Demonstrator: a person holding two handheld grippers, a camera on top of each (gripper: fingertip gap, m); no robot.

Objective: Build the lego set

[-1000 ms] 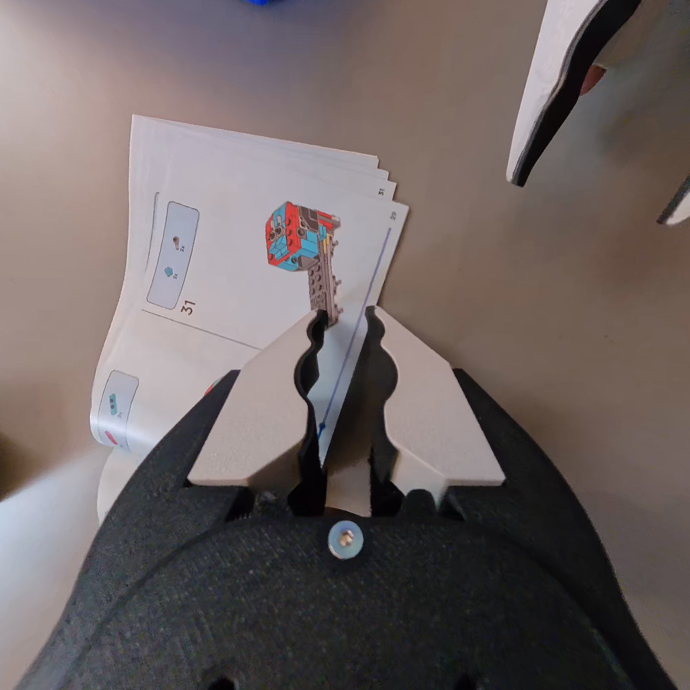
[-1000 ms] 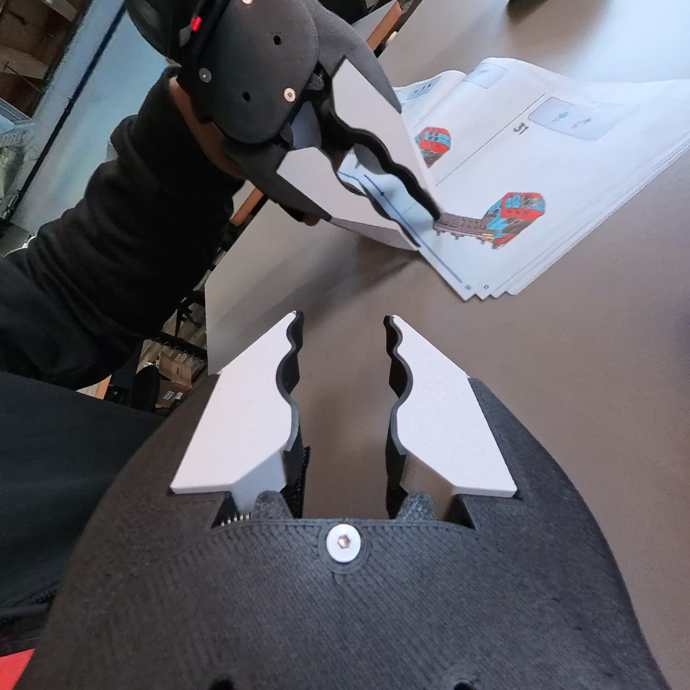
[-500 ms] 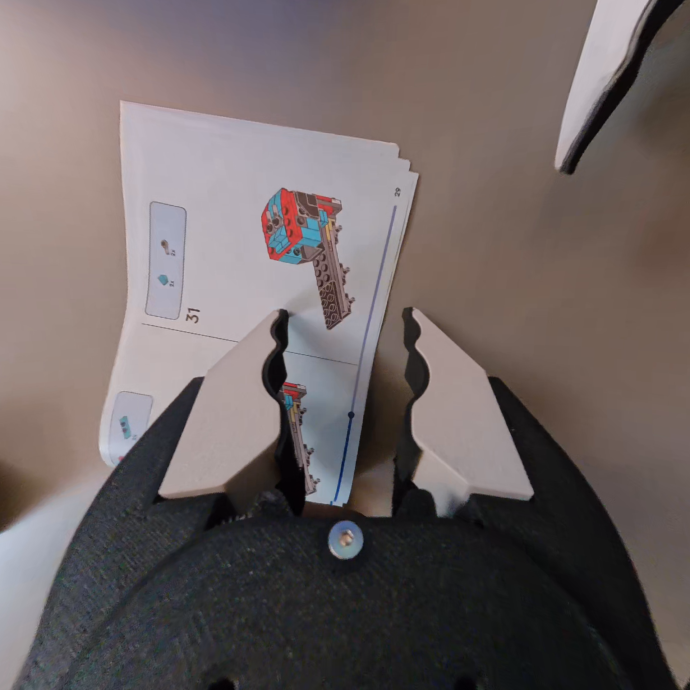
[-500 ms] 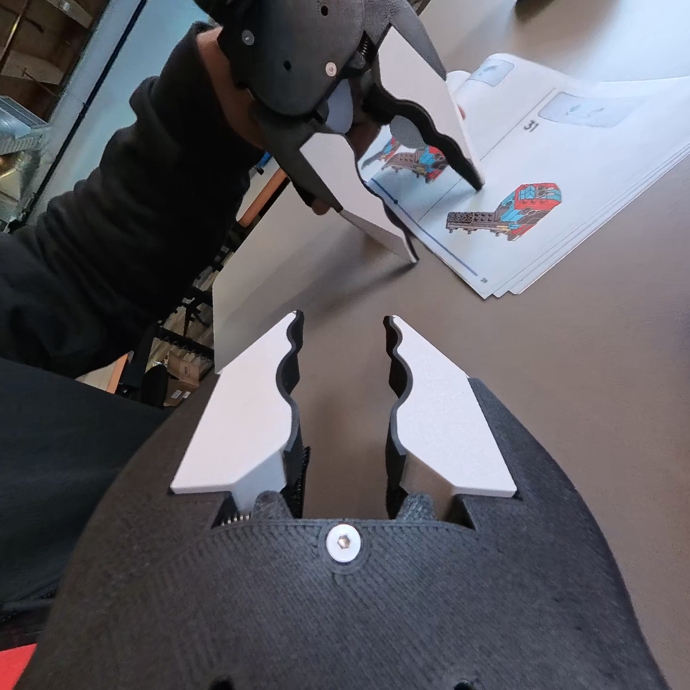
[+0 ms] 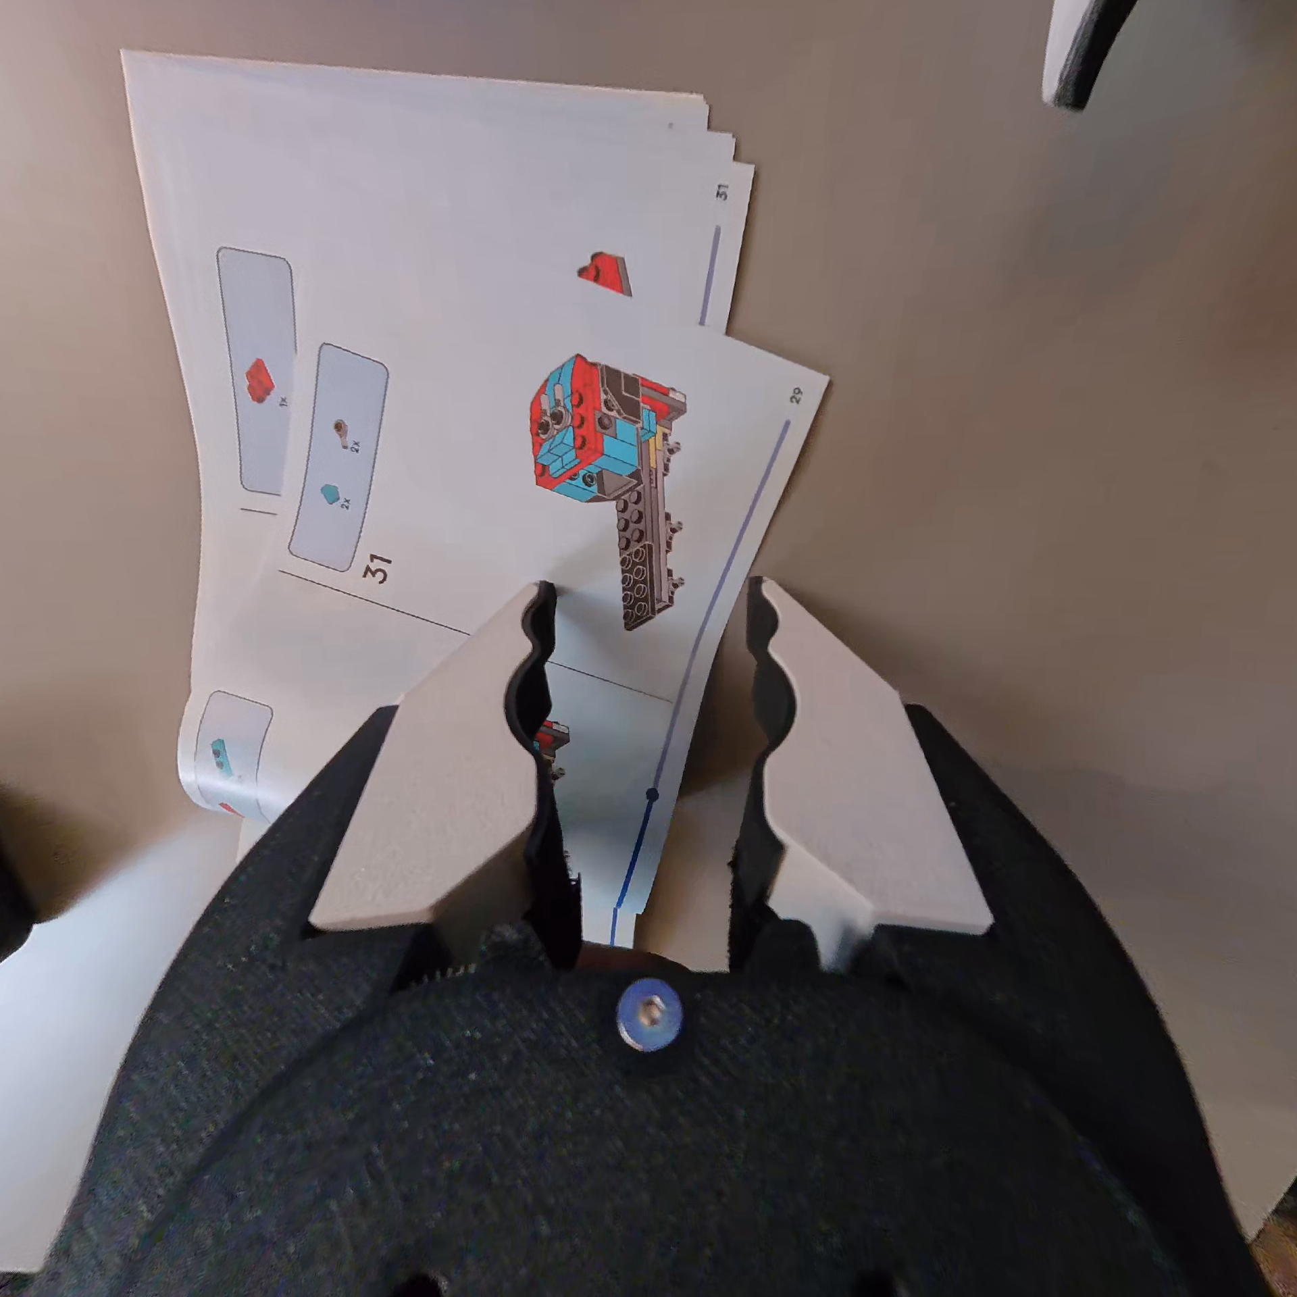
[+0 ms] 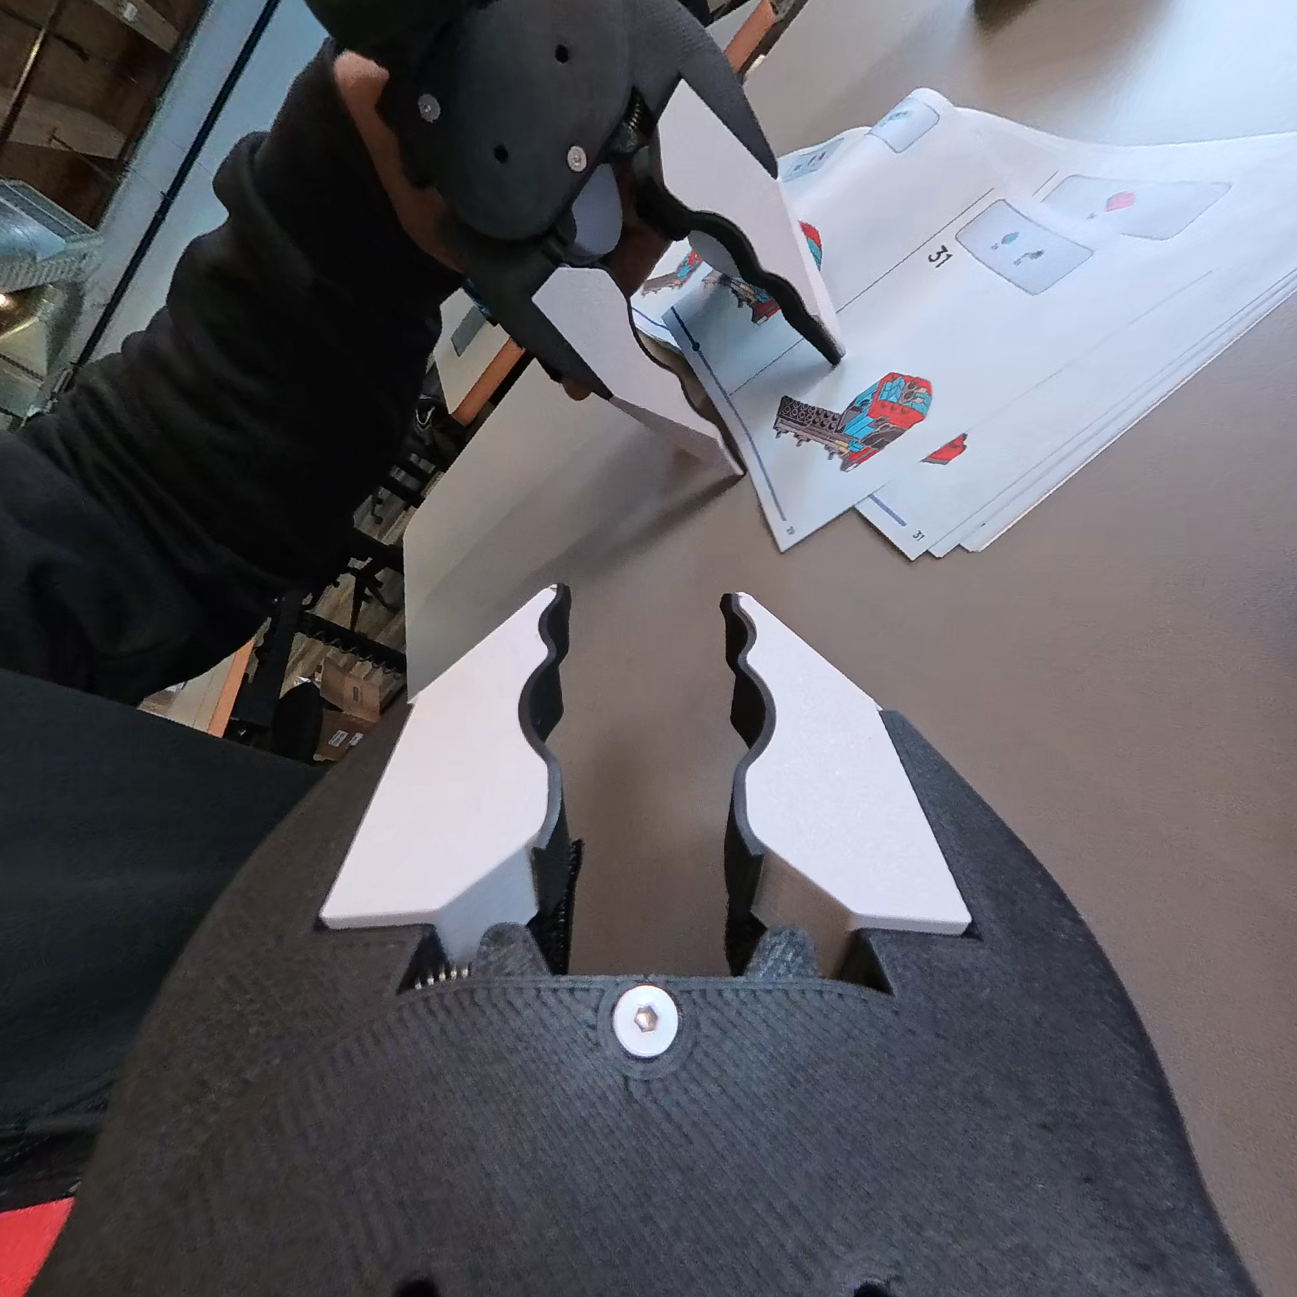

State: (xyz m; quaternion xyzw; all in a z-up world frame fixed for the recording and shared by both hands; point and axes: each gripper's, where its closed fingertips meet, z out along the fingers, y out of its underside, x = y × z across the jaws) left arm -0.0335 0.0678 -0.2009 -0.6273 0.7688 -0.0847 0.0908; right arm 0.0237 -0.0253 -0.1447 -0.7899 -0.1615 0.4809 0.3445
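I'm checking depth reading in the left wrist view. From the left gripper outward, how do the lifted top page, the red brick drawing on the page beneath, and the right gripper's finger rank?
1. Top page: between the open jaws of the left gripper.
2. Red brick drawing: farther ahead, on the page beneath.
3. Right gripper's finger: top right corner, beyond the booklet.

Left wrist view close above the instruction booklet (image 5: 435,295); right, low, facing it across the table (image 6: 1053,702).

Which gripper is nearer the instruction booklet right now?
Left. The left gripper is open astride the edge of the instruction booklet, one fingertip on its top page. The right gripper is open above bare table, short of it.
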